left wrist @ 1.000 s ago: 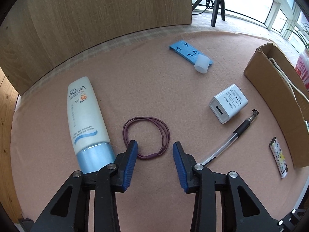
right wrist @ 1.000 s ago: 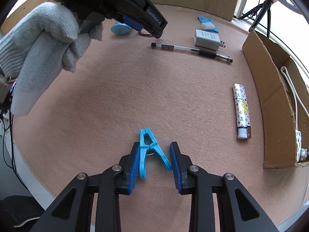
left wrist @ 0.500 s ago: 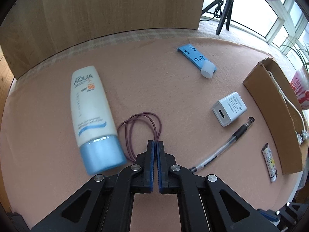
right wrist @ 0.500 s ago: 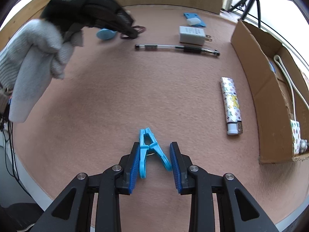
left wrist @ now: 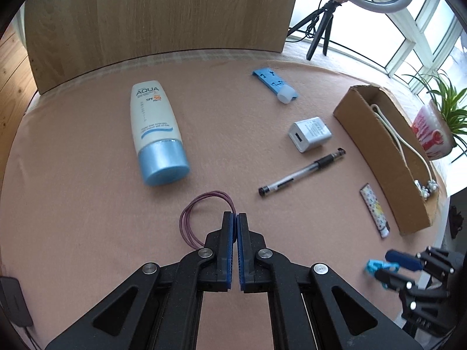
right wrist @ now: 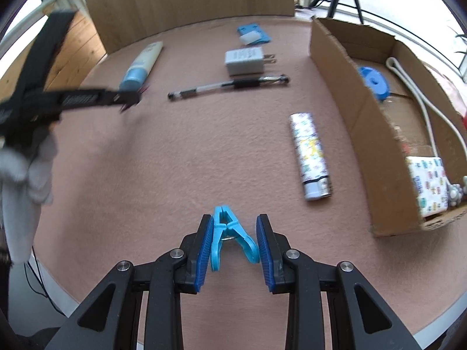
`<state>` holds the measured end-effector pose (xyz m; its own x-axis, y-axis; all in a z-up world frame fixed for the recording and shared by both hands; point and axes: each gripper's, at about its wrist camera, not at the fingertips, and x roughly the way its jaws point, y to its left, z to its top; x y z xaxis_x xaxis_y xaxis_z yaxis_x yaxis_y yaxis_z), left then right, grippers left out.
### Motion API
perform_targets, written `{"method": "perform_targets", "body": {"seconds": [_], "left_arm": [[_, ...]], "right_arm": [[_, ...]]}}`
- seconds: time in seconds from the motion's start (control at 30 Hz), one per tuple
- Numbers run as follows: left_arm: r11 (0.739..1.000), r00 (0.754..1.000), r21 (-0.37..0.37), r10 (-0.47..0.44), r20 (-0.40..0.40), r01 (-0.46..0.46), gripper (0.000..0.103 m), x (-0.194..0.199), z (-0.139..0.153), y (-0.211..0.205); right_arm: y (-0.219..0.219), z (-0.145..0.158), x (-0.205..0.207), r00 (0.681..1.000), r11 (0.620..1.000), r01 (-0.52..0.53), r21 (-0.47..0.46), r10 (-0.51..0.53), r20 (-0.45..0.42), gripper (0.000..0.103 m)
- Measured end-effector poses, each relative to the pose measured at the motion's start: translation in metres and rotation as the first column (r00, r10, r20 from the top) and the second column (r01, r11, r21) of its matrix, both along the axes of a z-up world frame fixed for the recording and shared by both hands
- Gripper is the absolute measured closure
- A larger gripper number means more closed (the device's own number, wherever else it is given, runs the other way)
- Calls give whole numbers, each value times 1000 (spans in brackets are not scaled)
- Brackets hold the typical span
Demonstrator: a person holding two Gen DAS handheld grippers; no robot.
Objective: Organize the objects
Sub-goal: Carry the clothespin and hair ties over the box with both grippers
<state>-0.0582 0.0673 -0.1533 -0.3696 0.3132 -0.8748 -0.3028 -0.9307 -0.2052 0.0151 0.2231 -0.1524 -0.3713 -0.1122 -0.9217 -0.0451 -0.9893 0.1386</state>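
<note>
The left gripper (left wrist: 235,217) has its fingers pressed fully together on one strand of the purple hair tie (left wrist: 201,213), so the thin loop hangs from the blue pads and trails off to the left above the pink felt of the table (left wrist: 87,204); pinching a single strand near the tips is probably the only sure way to carry something this thin and limp. The right gripper (right wrist: 233,234) holds the light blue clothes peg (right wrist: 230,237) with its fingers (right wrist: 204,243) part-way open, each pad bearing on one splayed handle of the peg, and the peg's closed nose points forward; the peg's own width is what keeps the fingers apart. Both loads appear to be clear of the table, which suggests each is on its way to the cardboard box (right wrist: 344,87) at the right edge of the table. That box already contains a blue tape roll (right wrist: 373,83), a white cable (right wrist: 423,110) and a small patterned packet (right wrist: 429,180), so it seems to be the collecting place. On the felt outside the box lie the sunscreen tube (left wrist: 156,128), the white charger plug (left wrist: 309,134), the pen (left wrist: 300,173), the patterned lighter (right wrist: 310,154) and a blue card with a clear cap (left wrist: 275,86), well apart from one another, which leaves room to take each one separately. The lighter lies just beside the box wall, so it looks like an easy next pick.
</note>
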Motion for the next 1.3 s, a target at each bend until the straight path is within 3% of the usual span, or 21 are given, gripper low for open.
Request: {"method": "perform_targets", "body": {"seconds": [0.3,0.57,0.9,1.3], "left_arm": [[999,998,19,-36,-42,37,101,32,27,20],[993,988,42,-107,-113,113,101,43,65,64],[978,968,61,-185,-167,198,101,34,92,132],[963,956,79,-241,-165,256,101,5,99,202]], "right_arm": [[18,24,-3,997,999,38,9,-37,-62,76],[41,54,-8,988,997,75,27,-70,-141,76],[88,79,-1,968,986,159,45,-147,-204,76],[143,75,3,952,968,246,51,-231,-202,76]]}}
